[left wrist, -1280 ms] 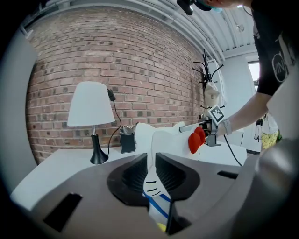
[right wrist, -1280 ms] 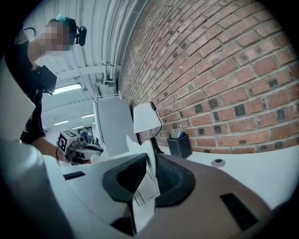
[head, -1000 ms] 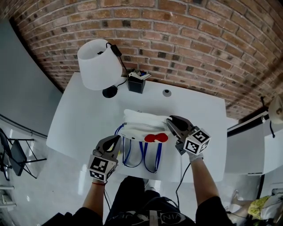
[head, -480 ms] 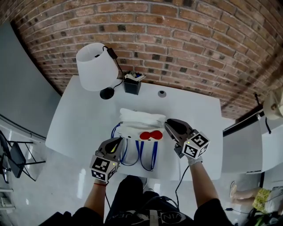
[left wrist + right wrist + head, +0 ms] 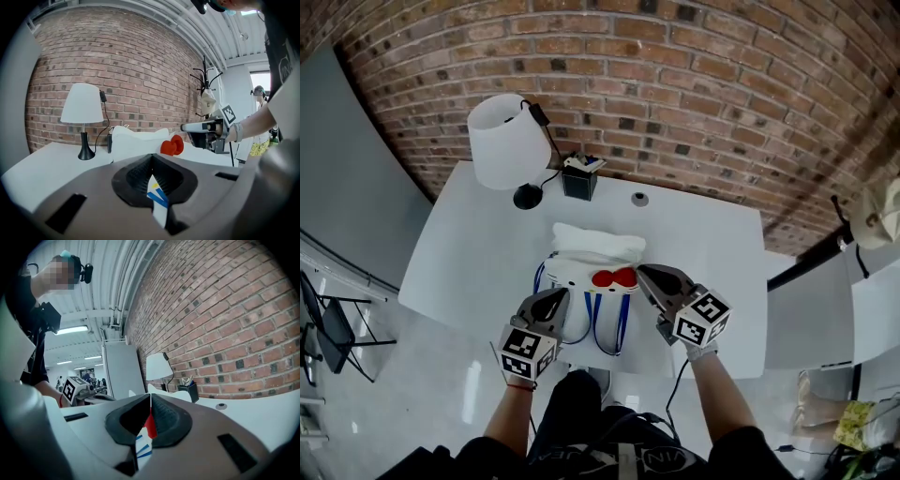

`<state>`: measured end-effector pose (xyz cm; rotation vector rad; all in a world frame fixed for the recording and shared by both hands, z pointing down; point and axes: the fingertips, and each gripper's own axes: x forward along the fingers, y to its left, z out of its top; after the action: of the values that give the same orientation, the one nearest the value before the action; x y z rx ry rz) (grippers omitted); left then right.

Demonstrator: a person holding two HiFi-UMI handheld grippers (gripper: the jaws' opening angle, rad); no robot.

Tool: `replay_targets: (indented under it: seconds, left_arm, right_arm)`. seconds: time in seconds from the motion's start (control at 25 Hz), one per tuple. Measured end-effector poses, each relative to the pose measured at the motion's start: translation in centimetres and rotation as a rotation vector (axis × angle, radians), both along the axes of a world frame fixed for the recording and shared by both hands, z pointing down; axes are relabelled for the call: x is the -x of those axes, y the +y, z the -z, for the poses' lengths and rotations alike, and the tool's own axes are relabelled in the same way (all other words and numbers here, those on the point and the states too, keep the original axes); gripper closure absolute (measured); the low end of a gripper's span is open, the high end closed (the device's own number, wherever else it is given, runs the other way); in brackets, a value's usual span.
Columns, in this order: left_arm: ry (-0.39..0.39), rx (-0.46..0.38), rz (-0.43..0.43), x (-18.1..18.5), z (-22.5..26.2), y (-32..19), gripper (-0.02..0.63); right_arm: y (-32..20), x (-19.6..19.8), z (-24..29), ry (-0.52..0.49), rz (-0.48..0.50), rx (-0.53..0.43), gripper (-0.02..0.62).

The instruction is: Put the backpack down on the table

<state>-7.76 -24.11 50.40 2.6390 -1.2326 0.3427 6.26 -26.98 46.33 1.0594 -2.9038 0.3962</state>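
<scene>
In the head view the grips are too small to read, and the arms cover the front edge of the tabletop [image 5: 459, 244]. The gripper views settle it. The left gripper [image 5: 557, 298] has its jaws together, clamped on a white strip [image 5: 158, 201] with blue and yellow marks. The right gripper [image 5: 646, 275] has its jaws together on another strip, white with blue stripes and a red patch. Both strips look like parts of the backpack [image 5: 595, 251], though the gripper bodies hide where each one joins it.

The backpack is white with blue edging and has a red piece [image 5: 614, 277] on its near side. It sits over the middle of the tabletop, towards the front, between the two grippers. The lamp [image 5: 502, 141] and a dark holder [image 5: 580, 178] stand behind it by the brick wall [image 5: 694, 94]. Its base is out of sight in every view, so I cannot tell whether it rests on the tabletop or hangs just above it. In the right gripper view only a white edge of it peeks over the gripper.

Compared with a second ago, the grippers are closer together, each drawn in towards the backpack's sides. The backpack is a little nearer the holder.
</scene>
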Motion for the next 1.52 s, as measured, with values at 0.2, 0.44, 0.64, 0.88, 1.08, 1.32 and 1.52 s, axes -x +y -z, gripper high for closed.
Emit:
replay_targets:
  seconds: [0.2,0.44,0.64,0.88,1.08,1.32,1.52]
  left_arm:
    - [0.021,-0.020,0.007,-0.9,1.0,1.2,0.601]
    - [0.036,-0.045,0.028,-1.9,2.2,3.1,0.601]
    - [0.047,-0.070,0.069,-2.2,3.6,5.5,0.601]
    - [0.050,-0.096,0.094,-2.3,4.5,9.0,0.601]
    - [0.049,-0.111,0.116,-2.4,5.1,12.1,0.600]
    - [0.050,-0.117,0.130,-2.7,5.1,15.6,0.601]
    - [0.045,-0.123,0.132,-3.1,5.4,17.6,0.601]
  right_arm:
    - [2.2,1.6,0.9,-0.006,0.031,-0.005,0.594]
    - [5.3,3.2,1.5,-0.012,0.053,0.002,0.594]
    - [8.2,4.6,1.7,-0.004,0.062,0.008,0.594]
    - [12.1,5.4,2.1,-0.016,0.087,-0.003,0.594]
    - [15.0,5.2,2.7,-0.015,0.109,-0.014,0.594]
    - [18.5,5.3,2.6,-0.019,0.126,-0.019,0.594]
    - [20.7,5.1,2.5,-0.030,0.136,-0.015,0.594]
